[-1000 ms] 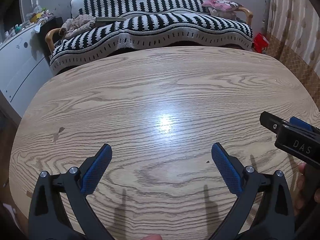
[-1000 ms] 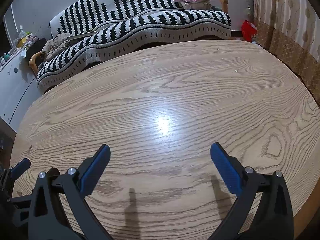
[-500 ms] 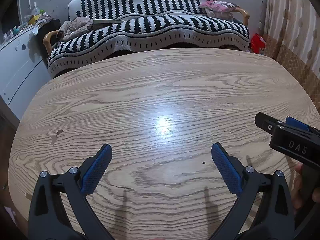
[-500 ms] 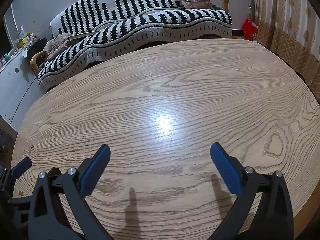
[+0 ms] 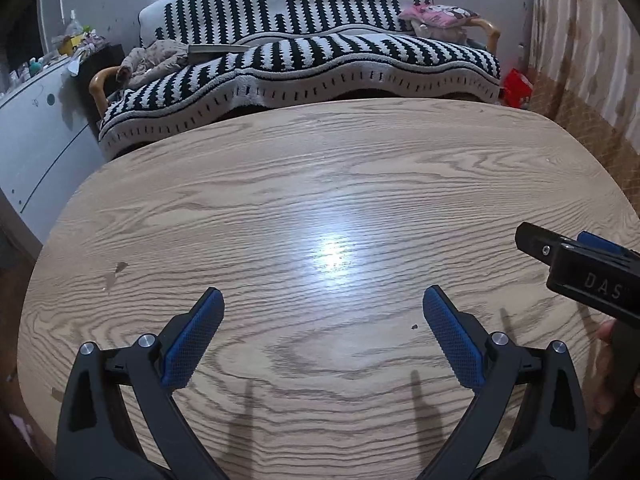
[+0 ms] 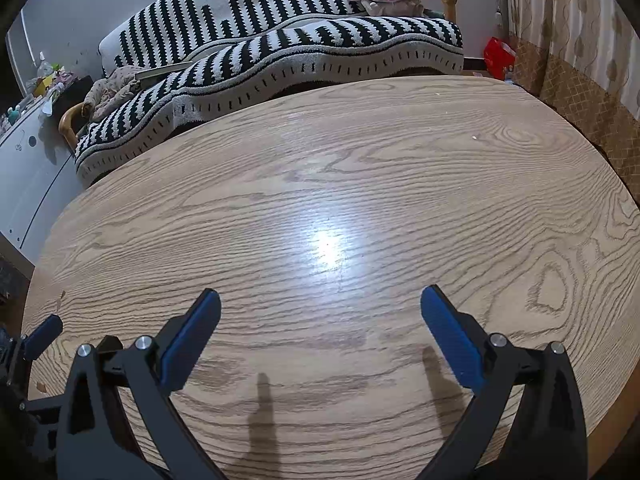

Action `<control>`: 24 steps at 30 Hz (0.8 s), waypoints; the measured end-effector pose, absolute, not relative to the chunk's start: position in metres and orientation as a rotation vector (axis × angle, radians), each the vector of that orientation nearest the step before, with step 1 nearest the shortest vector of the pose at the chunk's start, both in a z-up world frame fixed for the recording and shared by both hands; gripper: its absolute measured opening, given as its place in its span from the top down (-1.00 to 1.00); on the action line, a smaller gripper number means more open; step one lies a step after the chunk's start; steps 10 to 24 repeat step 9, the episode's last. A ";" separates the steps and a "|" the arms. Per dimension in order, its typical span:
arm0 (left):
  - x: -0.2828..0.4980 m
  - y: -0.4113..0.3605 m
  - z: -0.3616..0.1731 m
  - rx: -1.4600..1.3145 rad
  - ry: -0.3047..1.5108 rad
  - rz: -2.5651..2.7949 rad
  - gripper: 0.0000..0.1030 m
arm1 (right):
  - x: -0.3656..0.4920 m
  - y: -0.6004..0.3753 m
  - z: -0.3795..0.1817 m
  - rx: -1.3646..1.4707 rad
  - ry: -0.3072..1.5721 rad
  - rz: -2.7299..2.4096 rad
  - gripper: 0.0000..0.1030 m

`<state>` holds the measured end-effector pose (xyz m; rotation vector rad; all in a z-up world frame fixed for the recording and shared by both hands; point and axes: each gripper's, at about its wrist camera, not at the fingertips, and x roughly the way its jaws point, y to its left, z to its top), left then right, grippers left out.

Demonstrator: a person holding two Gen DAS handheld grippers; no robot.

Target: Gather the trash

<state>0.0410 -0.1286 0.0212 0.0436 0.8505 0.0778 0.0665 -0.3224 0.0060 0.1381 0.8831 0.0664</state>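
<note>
1. Over on the left, a white cabinet (image 5: 36, 132) stood with bottles and clutter on top, beside the sofa's wooden armrest.
2. The left gripper (image 5: 323, 320) hovered over the wooden desk (image 5: 320, 184), its blue-padded jaws spread wide apart and holding nothing.
3. The right gripper (image 6: 320, 318) hung alongside it over the same desk, jaws likewise wide apart and empty; its black body showed at the right edge of the left wrist view.
4. No trash could be made out on the desk, only a bright glare and a tiny dark speck (image 5: 414, 325).
5. Behind the desk sat a black-and-white striped sofa (image 5: 304, 60), with a pink cushion (image 5: 438, 14) at its right end.
6. Farther right, a red bag (image 5: 516, 86) lay on the floor near the patterned curtain (image 5: 588, 44).
</note>
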 end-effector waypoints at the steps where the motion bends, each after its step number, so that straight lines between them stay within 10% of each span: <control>1: 0.042 -0.129 0.020 0.044 0.852 0.076 -0.88 | 0.067 -0.323 0.005 0.134 0.881 0.062 -0.88; 24: 0.056 -0.112 0.008 -0.010 0.895 0.126 -0.87 | 0.076 -0.326 0.000 0.063 0.852 -0.005 -0.88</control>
